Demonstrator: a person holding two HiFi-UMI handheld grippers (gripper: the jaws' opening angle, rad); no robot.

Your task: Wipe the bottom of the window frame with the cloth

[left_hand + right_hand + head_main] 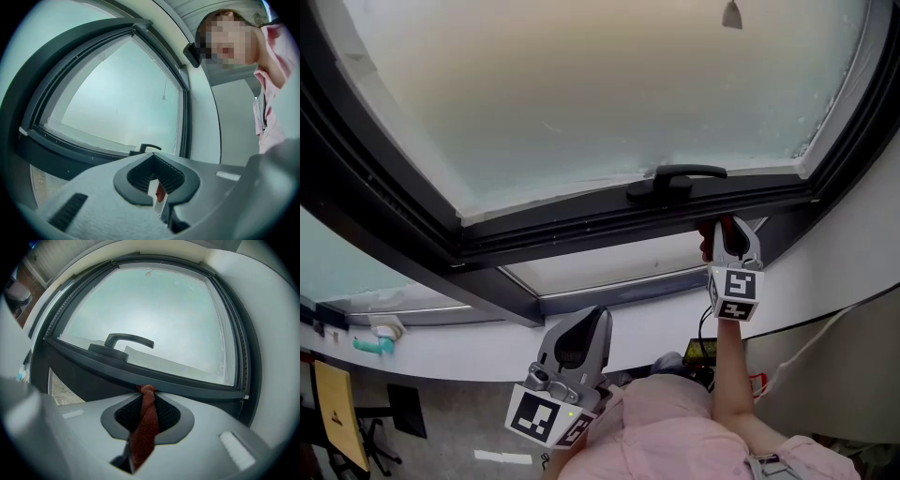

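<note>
In the head view my right gripper (pixel 727 231) is raised against the dark bottom window frame (pixel 600 223), just right of and below the black handle (pixel 677 178). It is shut on a red knitted cloth (pixel 709 240). In the right gripper view the cloth (pixel 145 420) runs up between the jaws, and its bunched end touches the window frame (pixel 187 383) to the right of the handle (pixel 127 340). My left gripper (pixel 596 317) hangs lower, well clear of the frame, shut and holding nothing. The left gripper view shows its closed tips (pixel 157 190) aimed at the window frame (pixel 70 150).
A white wall (pixel 862 253) borders the window on the right. Below the open sash lies a second pane (pixel 609 267) and a white sill. A teal object (pixel 373 345) rests on the sill at far left. A thin cable (pixel 825 328) hangs at right. A pink sleeve (pixel 675 441) fills the bottom.
</note>
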